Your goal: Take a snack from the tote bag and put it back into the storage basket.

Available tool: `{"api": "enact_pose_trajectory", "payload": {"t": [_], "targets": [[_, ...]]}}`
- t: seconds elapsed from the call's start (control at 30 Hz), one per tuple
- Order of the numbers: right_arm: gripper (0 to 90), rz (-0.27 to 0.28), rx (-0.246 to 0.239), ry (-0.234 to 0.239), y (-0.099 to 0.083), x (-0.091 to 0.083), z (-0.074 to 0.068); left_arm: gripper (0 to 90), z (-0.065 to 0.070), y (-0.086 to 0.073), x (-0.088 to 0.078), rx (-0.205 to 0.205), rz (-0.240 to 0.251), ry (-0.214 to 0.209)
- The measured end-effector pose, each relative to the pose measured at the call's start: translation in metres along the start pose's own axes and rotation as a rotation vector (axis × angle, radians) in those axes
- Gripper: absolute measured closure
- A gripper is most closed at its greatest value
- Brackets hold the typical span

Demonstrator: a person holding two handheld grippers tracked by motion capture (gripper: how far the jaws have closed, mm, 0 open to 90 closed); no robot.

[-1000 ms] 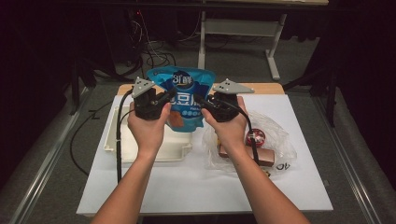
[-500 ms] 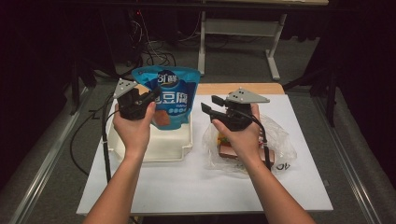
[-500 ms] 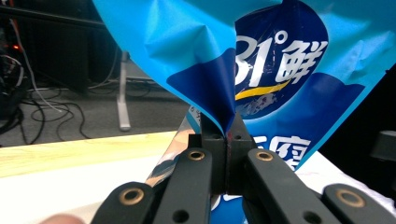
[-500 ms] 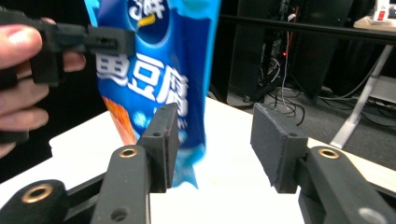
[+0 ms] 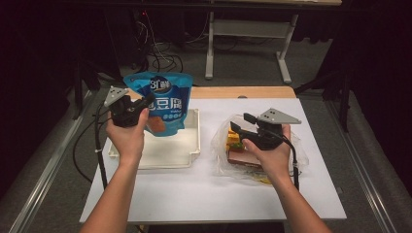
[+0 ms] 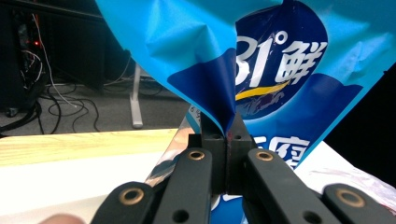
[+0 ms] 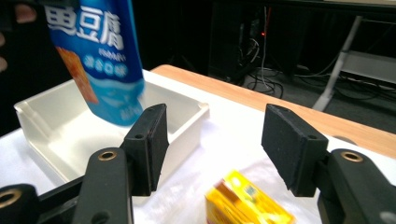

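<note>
- The left gripper (image 5: 145, 103) has its jaws clamped on the edge of the blue pouch (image 5: 163, 99) — in the left gripper view the foil (image 6: 280, 70) is pinched flat between the closed pads.
- The pouch hangs upright, long axis vertical, its bottom over the far part of the white tray (image 5: 192, 145) on the left of the tabletop (image 5: 204, 194); I cannot tell whether it touches the tray floor.
- The right gripper (image 5: 240, 124) hovers over the clear bag (image 5: 286, 162) of snacks on the right, well apart from the pouch. Its jaws have just been opening and now stand about half wide, with nothing between them.
- In the right gripper view a yellow pack (image 7: 247, 198) lies just below and slightly near of the gap between the jaws.
- The relation that matters — the pouch sits directly above the tray, so a straight drop or lowering by the left hand should land it inside; the right hand is nearer the bagged snacks.
</note>
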State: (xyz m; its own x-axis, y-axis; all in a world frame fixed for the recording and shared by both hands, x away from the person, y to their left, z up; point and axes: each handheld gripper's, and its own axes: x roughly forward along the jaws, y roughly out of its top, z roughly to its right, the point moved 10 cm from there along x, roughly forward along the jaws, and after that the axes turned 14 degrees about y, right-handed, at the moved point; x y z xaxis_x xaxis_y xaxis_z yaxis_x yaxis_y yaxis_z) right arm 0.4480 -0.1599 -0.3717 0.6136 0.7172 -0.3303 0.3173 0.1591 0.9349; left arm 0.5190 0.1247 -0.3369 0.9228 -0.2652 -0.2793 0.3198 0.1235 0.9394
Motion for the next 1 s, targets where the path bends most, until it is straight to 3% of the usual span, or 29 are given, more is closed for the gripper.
{"api": "enact_pose_trajectory", "payload": {"t": [0.23,0.4,0.43,0.63,0.83,1.0], "targets": [[41.5,-0.004,0.022,-0.024,-0.027,-0.023,0.008,90.0,-0.021,-0.008,0.003,-0.018,-0.010,0.006],[41.6,0.002,0.055,-0.044,-0.049,-0.041,0.015,90.0,-0.035,-0.014,0.007,-0.014,-0.010,0.001],[41.6,-0.003,0.072,-0.053,-0.061,-0.048,0.019,90.0,-0.037,-0.015,0.008,-0.013,-0.009,-0.001],[41.8,0.001,0.102,-0.078,-0.081,-0.063,0.027,90.0,-0.052,-0.021,0.013,-0.027,-0.010,-0.014],[41.5,0.020,0.140,-0.099,-0.098,-0.073,0.033,89.9,-0.071,-0.035,0.022,-0.003,-0.004,0.013],[41.2,0.010,0.129,-0.106,-0.101,-0.072,0.032,89.8,-0.082,-0.042,0.026,-0.043,0.008,-0.008]]}}
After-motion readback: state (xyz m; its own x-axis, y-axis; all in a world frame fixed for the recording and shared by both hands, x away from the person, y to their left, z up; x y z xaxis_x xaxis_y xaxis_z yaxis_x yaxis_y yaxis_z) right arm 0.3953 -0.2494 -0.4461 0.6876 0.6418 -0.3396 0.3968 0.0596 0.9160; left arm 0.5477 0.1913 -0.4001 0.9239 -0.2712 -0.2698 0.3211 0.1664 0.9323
